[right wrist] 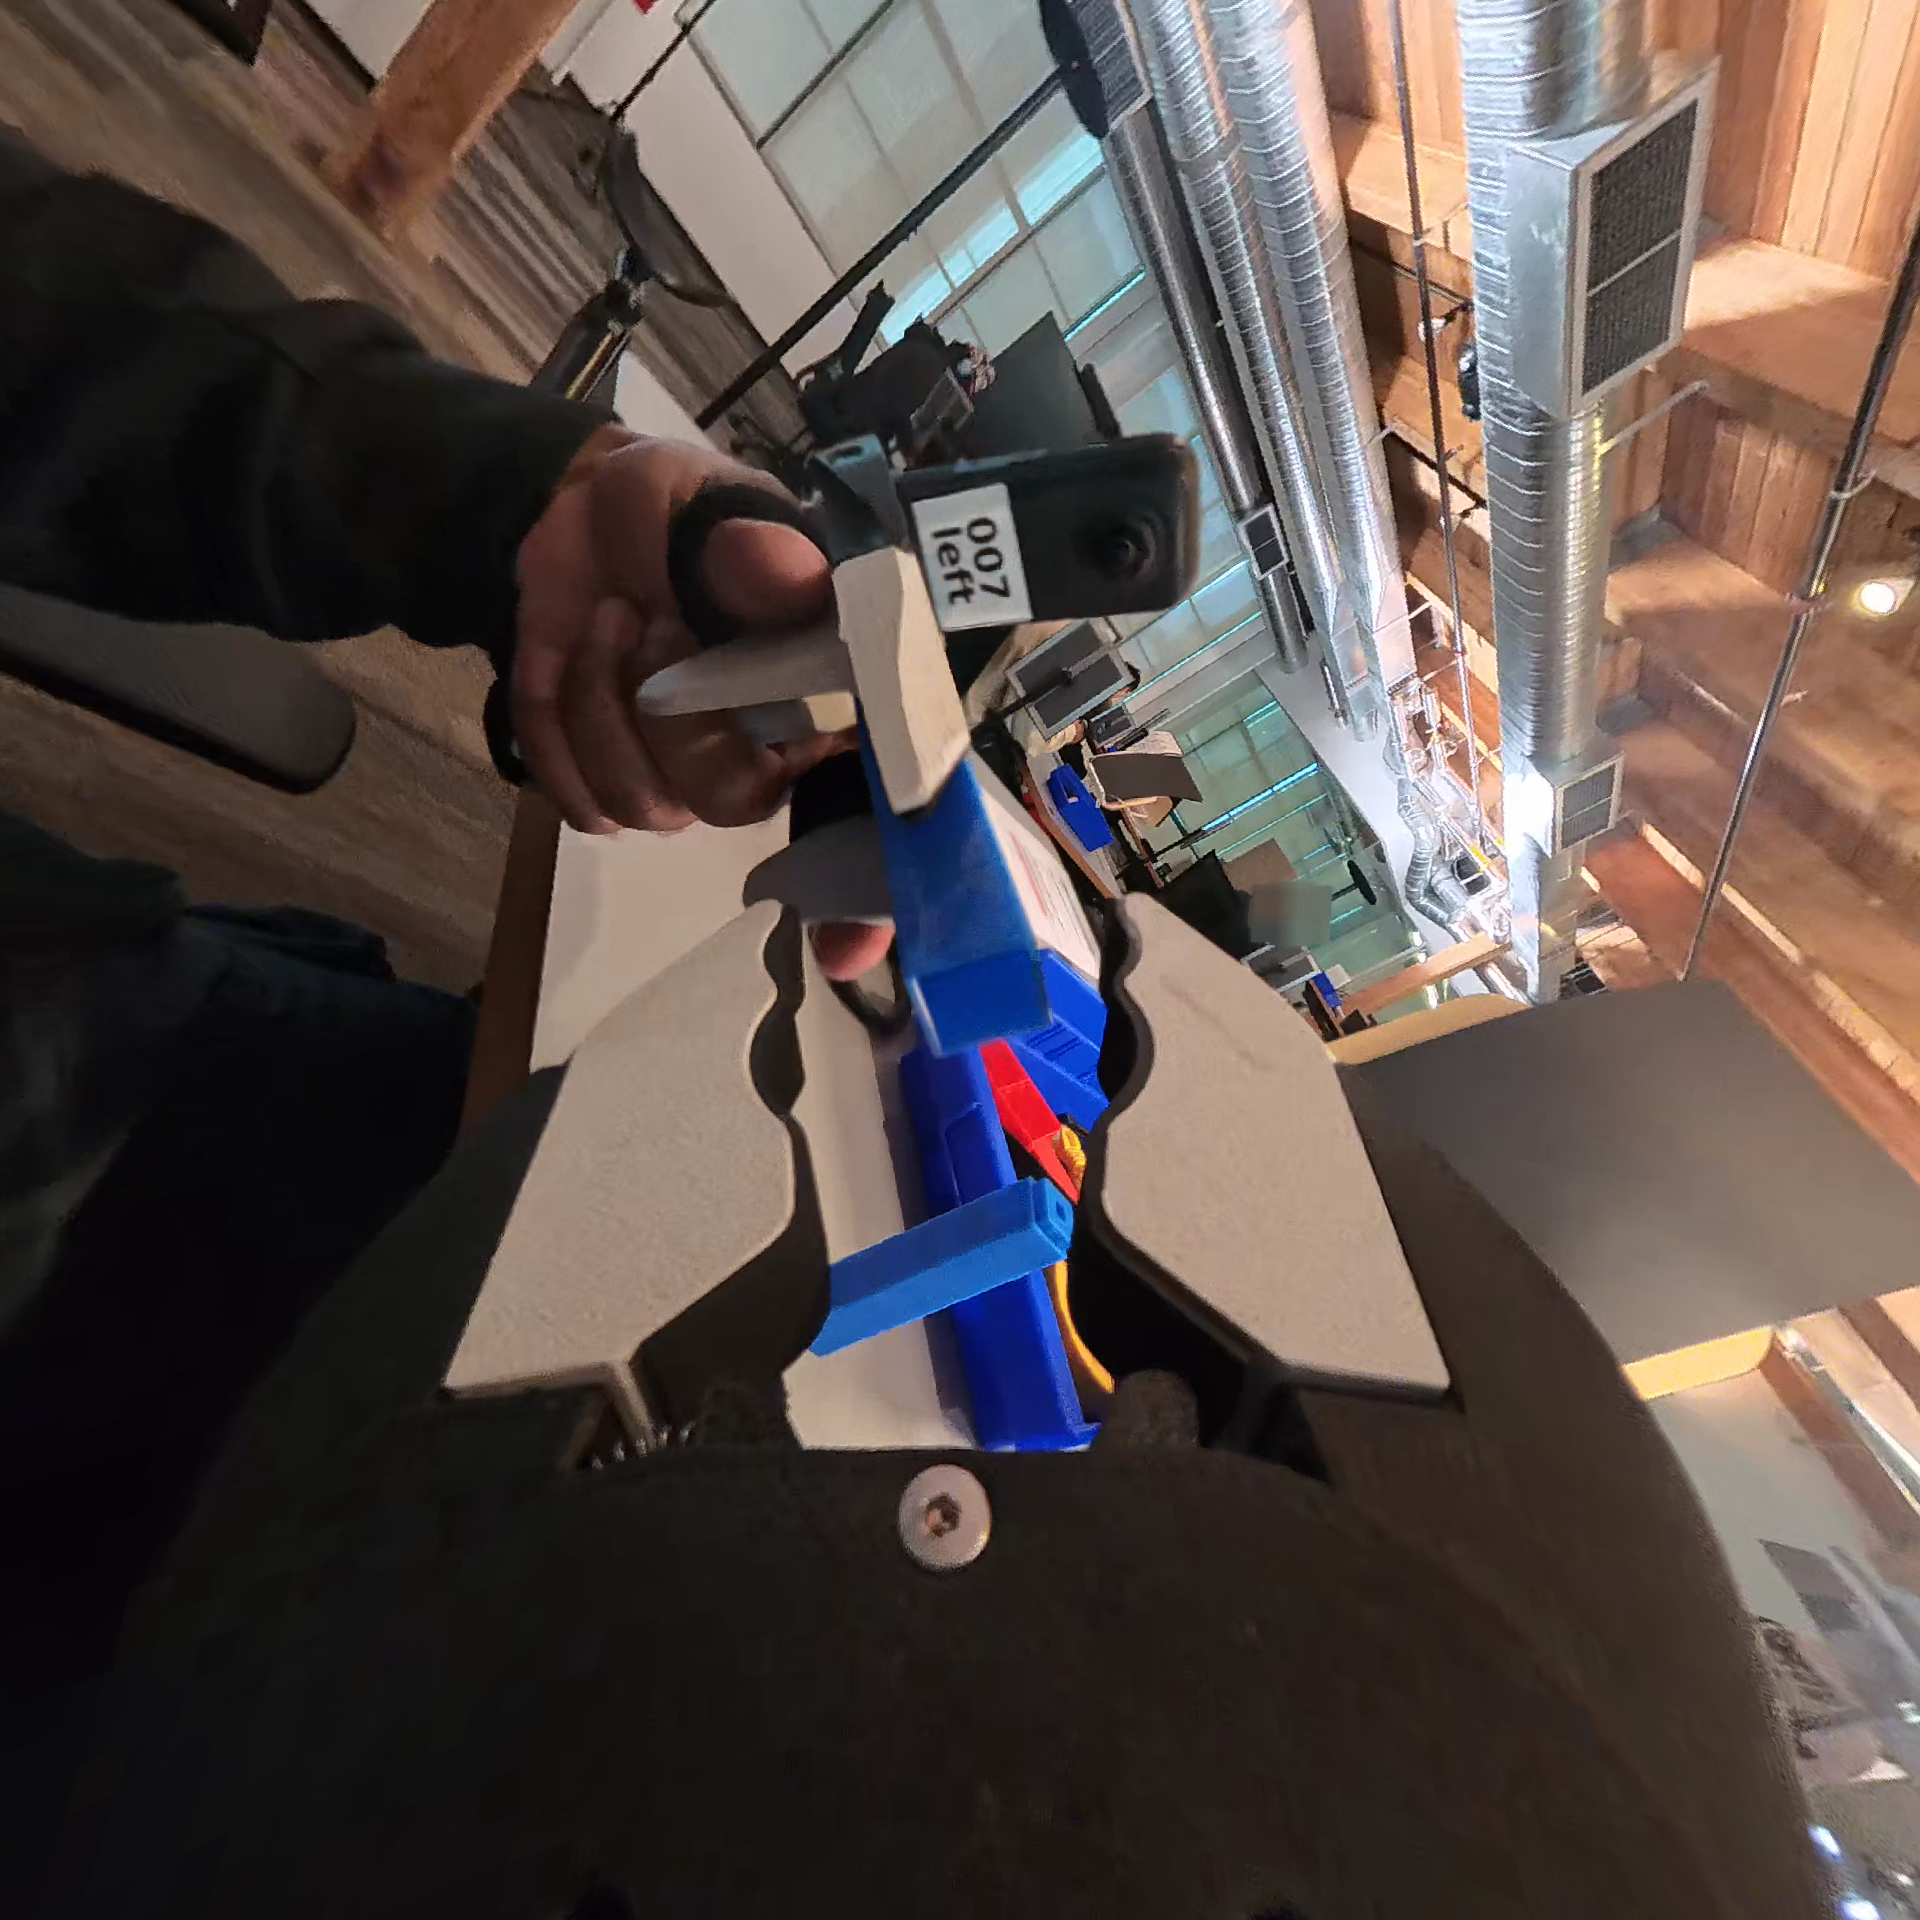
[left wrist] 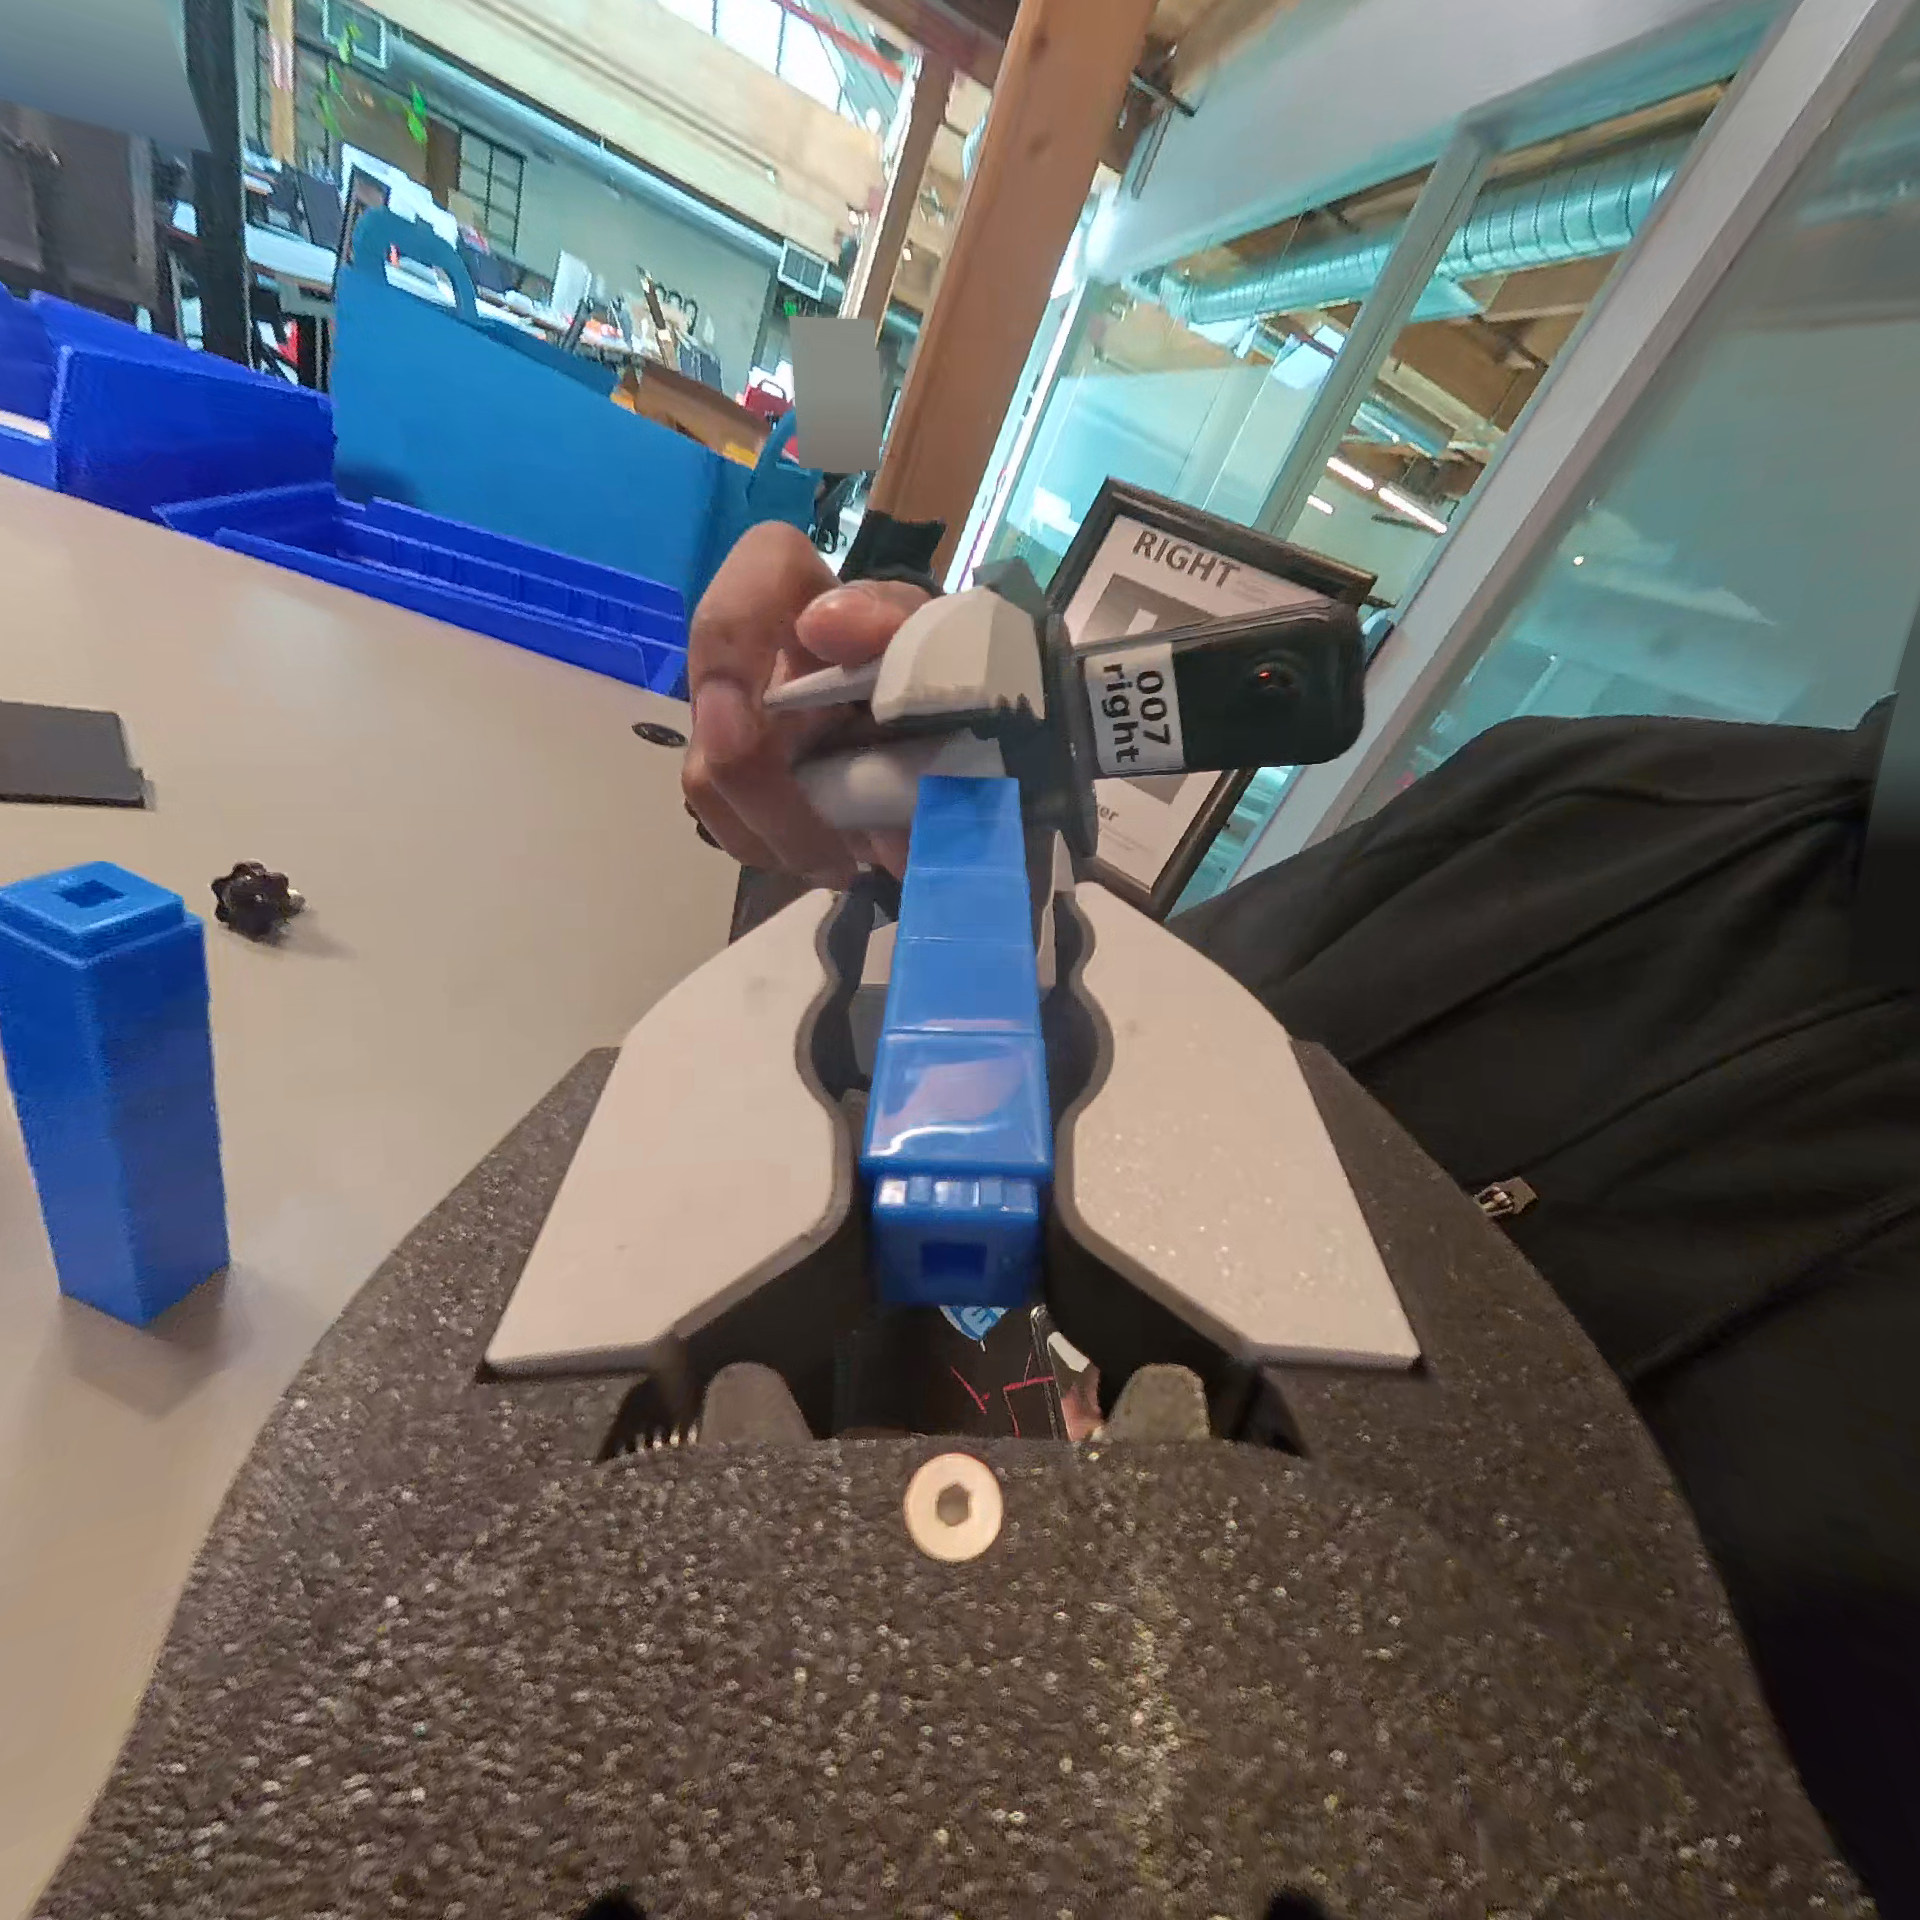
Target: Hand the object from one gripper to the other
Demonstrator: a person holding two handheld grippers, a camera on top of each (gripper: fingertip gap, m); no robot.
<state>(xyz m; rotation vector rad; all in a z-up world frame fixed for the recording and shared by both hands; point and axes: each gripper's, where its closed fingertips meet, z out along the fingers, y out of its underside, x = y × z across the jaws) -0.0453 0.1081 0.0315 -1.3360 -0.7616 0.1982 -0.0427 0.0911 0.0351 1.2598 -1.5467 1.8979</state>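
Blue bar (left wrist: 961, 1049) sits gripped in the left claw (left wrist: 956, 1101); right claw (right wrist: 951, 1101) gapes open around its tip.

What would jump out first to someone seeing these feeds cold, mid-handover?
The long blue pill organizer stands out first, clamped between the left gripper fingers and pointing at the right gripper just beyond its far end. In the right wrist view the right gripper's own fingers stand open, the organizer's tip not yet between them. A blue block stands upright on the table, far left.

Bright daylight, fisheye edge warping, dim right view, slight blur
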